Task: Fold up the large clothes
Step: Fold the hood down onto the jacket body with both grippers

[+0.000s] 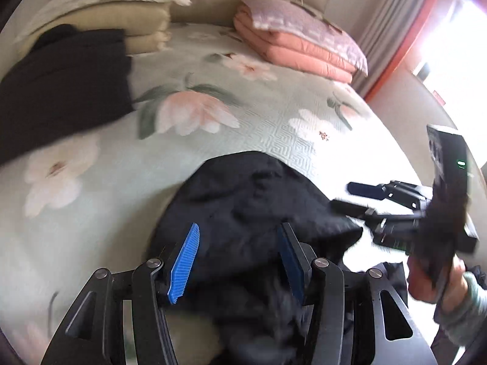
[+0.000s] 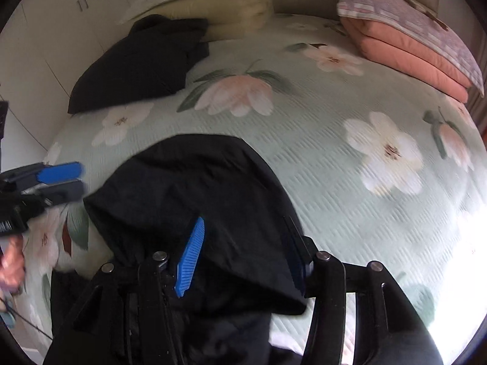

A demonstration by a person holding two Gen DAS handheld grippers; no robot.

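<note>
A crumpled black garment (image 1: 249, 200) lies at the near edge of the floral bed, also in the right wrist view (image 2: 194, 188). My left gripper (image 1: 239, 237) is open just above it, nothing between the blue pads. My right gripper (image 2: 243, 231) is open over the same garment, its fingers wide apart and holding nothing. From the left wrist view the right gripper (image 1: 344, 196) shows to the right of the garment. From the right wrist view the left gripper (image 2: 79, 179) shows at the left, its fingers close together from this angle.
A second black garment (image 2: 140, 64) lies folded at the far left by stacked cream pillows (image 2: 213, 6). A folded pink quilt (image 2: 408, 45) with a purple pillow sits far right. The pale green floral bedspread (image 2: 334, 158) stretches between. Curtains and a bright window (image 1: 450, 45) are right.
</note>
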